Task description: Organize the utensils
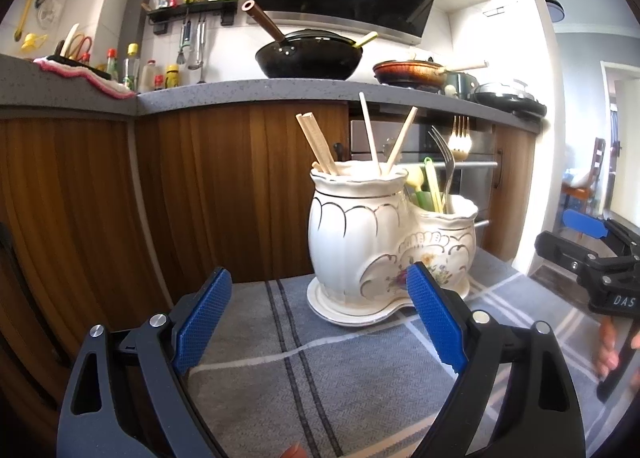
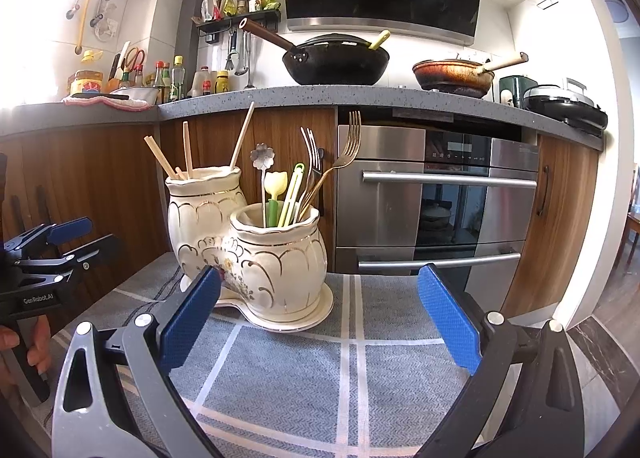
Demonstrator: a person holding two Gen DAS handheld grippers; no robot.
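A white double ceramic utensil holder [image 1: 360, 234] [image 2: 256, 250] with gold trim stands on a grey checked cloth. Its taller pot holds several wooden chopsticks [image 1: 316, 139] [image 2: 186, 155]. Its shorter pot holds forks [image 2: 346, 153] [image 1: 444, 165], a flower-topped spoon [image 2: 262, 157] and green-yellow plastic pieces [image 2: 290, 193]. My left gripper [image 1: 318, 286] is open and empty, just in front of the holder. My right gripper [image 2: 320, 286] is open and empty, in front of the shorter pot. Each gripper shows at the edge of the other's view.
The grey cloth [image 2: 360, 358] covers the table. Behind stand wooden cabinets [image 1: 220, 185], a steel oven [image 2: 436, 197] and a counter with a black wok [image 2: 336, 57], a brown pan [image 2: 452, 75] and bottles [image 2: 176, 77].
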